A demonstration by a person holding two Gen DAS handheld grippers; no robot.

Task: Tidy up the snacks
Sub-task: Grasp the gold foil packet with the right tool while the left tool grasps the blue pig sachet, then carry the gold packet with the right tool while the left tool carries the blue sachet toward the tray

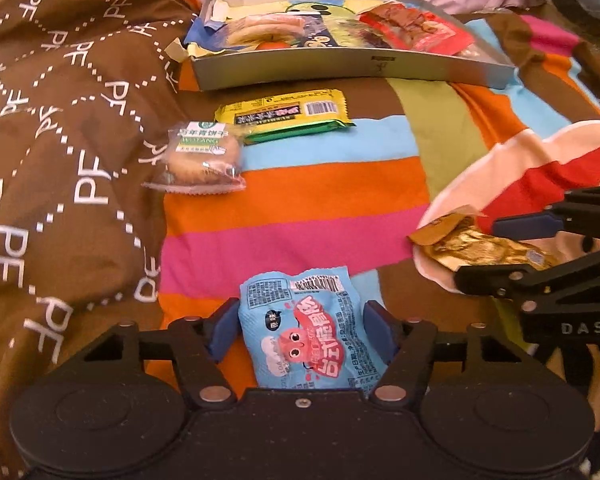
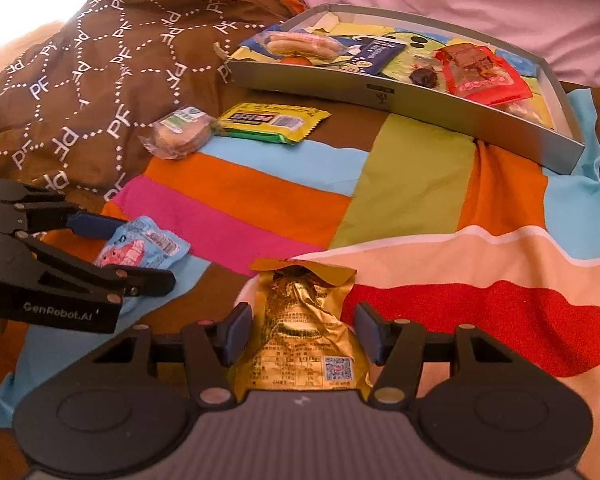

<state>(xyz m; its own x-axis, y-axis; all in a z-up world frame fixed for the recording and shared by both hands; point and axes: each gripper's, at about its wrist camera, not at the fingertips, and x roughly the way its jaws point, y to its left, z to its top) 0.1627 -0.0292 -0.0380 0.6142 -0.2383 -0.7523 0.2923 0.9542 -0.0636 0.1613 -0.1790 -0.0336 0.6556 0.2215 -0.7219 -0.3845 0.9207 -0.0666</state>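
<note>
A striped bedspread (image 2: 236, 196) in orange, pink, blue, green and brown carries several wrapped snacks. The left gripper (image 1: 300, 330) has its jaws spread apart on either side of a light blue snack packet (image 1: 306, 332) with a red cartoon figure; the blue pads stand just beside the packet's edges, and whether they touch it cannot be told. The right gripper (image 2: 302, 334) likewise has its jaws parted around a crinkled gold foil packet (image 2: 304, 340), which lies between them on a cream and red striped cloth (image 2: 480, 280). Well ahead of both sets of jaws sits a shallow grey tray (image 2: 420, 106) already holding a biscuit pack, a dark blue packet and a red packet. Between the tray and the jaws, ahead and to the left, lie a yellow-green bar wrapper (image 1: 284, 116) and a clear-wrapped round biscuit (image 1: 202, 158), touching each other. A brown cloth printed with "PF" (image 1: 60, 140) is bunched to the left.
</note>
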